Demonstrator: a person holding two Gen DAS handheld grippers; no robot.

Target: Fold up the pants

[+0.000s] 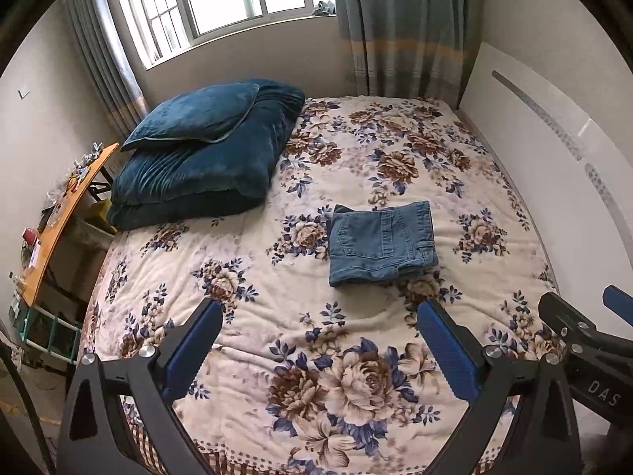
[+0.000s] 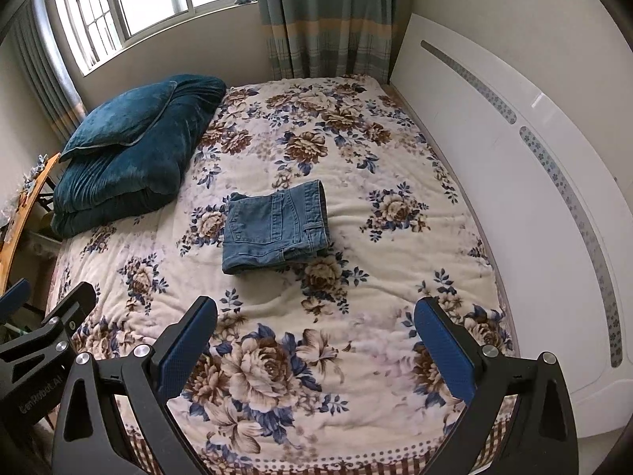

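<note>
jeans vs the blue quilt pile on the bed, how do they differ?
The jeans are lighter denim, folded into a small flat stack mid-bed; the quilt pile is dark teal plush, far bulkier, near the bed's far left corner, with a pillow on top. Both are folded and touched by neither gripper.

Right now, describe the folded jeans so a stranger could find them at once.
Start at the bed with its cream floral blanket. Near its middle lies a compact blue denim bundle, the folded jeans. Unlike the dark teal velvet bedding stacked near the window, it is small, flat and pocketed.
</note>
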